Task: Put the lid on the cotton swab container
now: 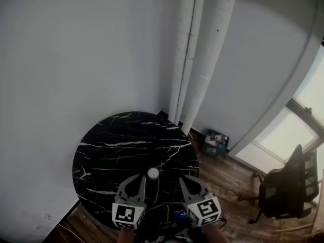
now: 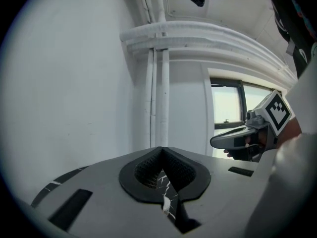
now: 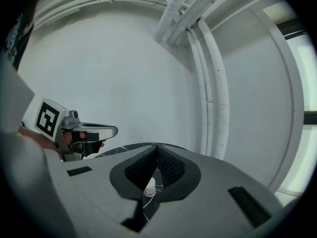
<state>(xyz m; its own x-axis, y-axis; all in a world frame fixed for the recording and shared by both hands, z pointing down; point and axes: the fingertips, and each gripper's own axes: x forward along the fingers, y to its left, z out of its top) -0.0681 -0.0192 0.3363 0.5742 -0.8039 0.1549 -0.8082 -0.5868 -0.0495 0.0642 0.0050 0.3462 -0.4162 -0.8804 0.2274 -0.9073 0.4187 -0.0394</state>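
Black marble table (image 1: 101, 151) is seen bearing a small white container (image 1: 153, 173) near its near edge, just beyond and between the two grippers. The left gripper (image 1: 140, 179) and right gripper (image 1: 185, 180) are held closed on nothing. No loose lid is seen; whether the container is already capped cannot be told.

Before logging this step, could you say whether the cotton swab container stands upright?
Upright: the cotton swab container stands on its base on the table, round top up.
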